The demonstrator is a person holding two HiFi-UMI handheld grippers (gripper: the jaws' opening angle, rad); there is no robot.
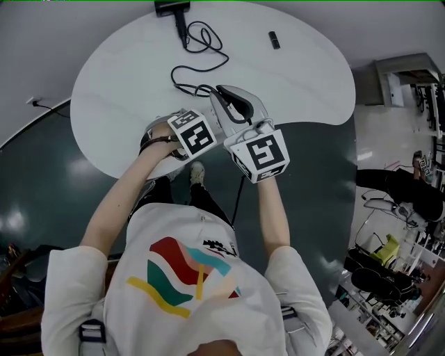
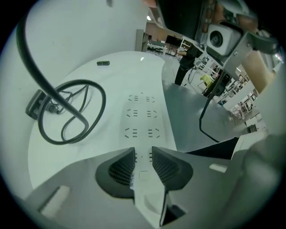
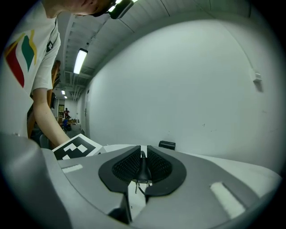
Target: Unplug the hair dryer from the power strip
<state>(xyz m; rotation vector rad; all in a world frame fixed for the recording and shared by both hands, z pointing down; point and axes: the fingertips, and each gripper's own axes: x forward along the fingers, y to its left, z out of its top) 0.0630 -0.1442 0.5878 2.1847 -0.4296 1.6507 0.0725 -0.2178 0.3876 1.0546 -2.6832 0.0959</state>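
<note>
The power strip (image 2: 142,114) lies flat on the white tabletop (image 1: 306,83), near the edge closest to the person, and every socket in sight on it shows bare slots. The left tool (image 2: 143,152) points steeply down onto the strip's near end, its jaws set moderately apart with the dark ribbed pads closed against the strip's two long sides. The plug (image 3: 143,172) is out of the strip and held up above the tabletop. The right tool (image 3: 143,151) is clamped narrowly on its black body, pointing roughly level toward the pale wall, with the metal prongs sticking out at the tool's rear side. From the plug the black cable (image 2: 44,84) drops past the left tool and lies in loose loops on the tabletop beside the strip, running on to the hair dryer (image 1: 172,7) at the far edge. A small black object (image 1: 274,39) lies apart near that edge. Beyond the tabletop are dark floor and cluttered shelving.
</note>
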